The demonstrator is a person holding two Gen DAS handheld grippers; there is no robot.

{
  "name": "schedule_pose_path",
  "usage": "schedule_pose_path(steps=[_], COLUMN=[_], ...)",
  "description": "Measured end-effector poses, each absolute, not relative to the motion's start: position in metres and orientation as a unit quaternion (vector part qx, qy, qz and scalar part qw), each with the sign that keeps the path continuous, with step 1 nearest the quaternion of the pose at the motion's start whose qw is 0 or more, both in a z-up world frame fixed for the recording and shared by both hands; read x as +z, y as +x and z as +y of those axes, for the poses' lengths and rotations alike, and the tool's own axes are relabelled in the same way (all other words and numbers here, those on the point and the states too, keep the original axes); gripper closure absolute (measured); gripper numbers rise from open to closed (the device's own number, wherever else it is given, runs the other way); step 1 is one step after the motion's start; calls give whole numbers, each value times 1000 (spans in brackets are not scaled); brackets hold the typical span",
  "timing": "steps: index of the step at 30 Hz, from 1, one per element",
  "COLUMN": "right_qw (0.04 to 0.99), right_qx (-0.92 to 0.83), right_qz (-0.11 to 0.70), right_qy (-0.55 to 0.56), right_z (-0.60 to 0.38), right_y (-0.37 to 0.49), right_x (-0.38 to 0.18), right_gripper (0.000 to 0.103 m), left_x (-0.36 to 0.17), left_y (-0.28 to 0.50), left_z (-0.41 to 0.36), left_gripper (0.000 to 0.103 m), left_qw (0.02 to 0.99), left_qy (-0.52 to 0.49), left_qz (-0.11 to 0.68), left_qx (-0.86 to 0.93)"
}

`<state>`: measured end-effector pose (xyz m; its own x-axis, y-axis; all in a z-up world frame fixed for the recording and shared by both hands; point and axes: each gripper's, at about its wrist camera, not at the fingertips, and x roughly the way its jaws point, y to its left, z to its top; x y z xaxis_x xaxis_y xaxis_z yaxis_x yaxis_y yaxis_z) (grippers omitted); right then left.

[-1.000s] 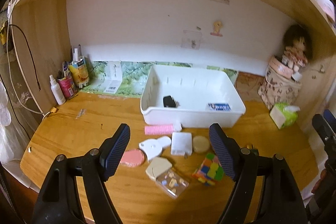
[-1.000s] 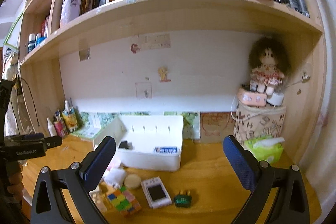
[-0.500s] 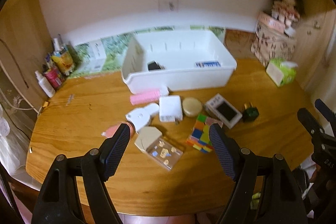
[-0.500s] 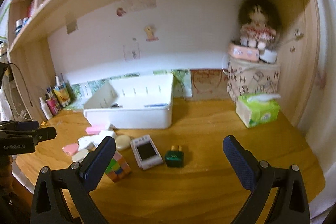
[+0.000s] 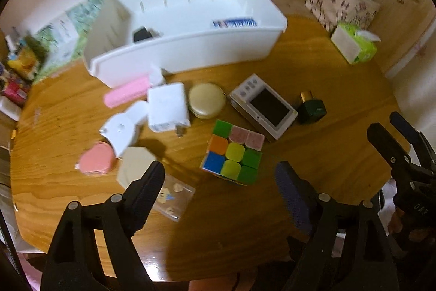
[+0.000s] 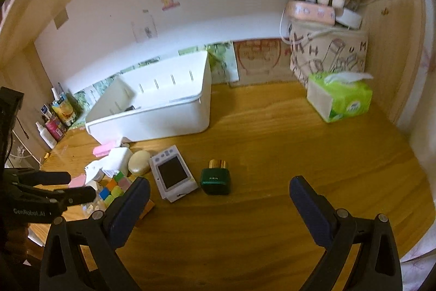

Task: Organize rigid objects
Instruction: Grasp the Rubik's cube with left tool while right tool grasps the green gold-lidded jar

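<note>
A white bin (image 5: 190, 48) stands at the back of the wooden desk, with a small black item (image 5: 141, 33) and a blue-striped box (image 5: 234, 23) inside. In front lie a colourful cube (image 5: 231, 152), a white device with a dark screen (image 5: 263, 105), a green plug (image 5: 312, 108), a round beige tin (image 5: 207, 100), a white charger (image 5: 167, 107), a pink bar (image 5: 126, 93), a pink heart case (image 5: 95, 161) and a clear sticker box (image 5: 174, 197). My left gripper (image 5: 219, 195) is open above the cube's near side. My right gripper (image 6: 218, 205) is open, near the green plug (image 6: 215, 177) and device (image 6: 173, 176).
A green tissue pack (image 6: 339, 96) and a patterned bag with a doll (image 6: 327, 51) stand at the back right. Bottles and tubes (image 6: 54, 116) crowd the back left corner. The desk's rounded front edge (image 5: 218, 274) is close below the left gripper.
Both grippers have tilted down and moved closer to the desk; the shelf has left view. The objects on the desk have not moved. Both stay open.
</note>
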<state>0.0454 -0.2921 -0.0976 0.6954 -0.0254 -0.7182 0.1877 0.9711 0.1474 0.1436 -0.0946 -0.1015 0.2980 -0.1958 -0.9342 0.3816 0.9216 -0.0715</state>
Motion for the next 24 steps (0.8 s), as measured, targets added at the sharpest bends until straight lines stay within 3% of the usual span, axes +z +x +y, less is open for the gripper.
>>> schedule_pose_path(steps=[8,24], right_qw=[887,831], right_qx=[-57,-63], right_qz=[437,514], right_qy=[134,203], right_z=[-300,-314], right_y=[72,107], right_x=[-121,-166], right_gripper=[1,25], left_x=[-135,-165], left_y=[164,191], left_z=[-106,-125], left_gripper=[16,16], left_qw=[743,688], left_qy=[77,103], left_qz=[638,694], left_qx=[-186,-185])
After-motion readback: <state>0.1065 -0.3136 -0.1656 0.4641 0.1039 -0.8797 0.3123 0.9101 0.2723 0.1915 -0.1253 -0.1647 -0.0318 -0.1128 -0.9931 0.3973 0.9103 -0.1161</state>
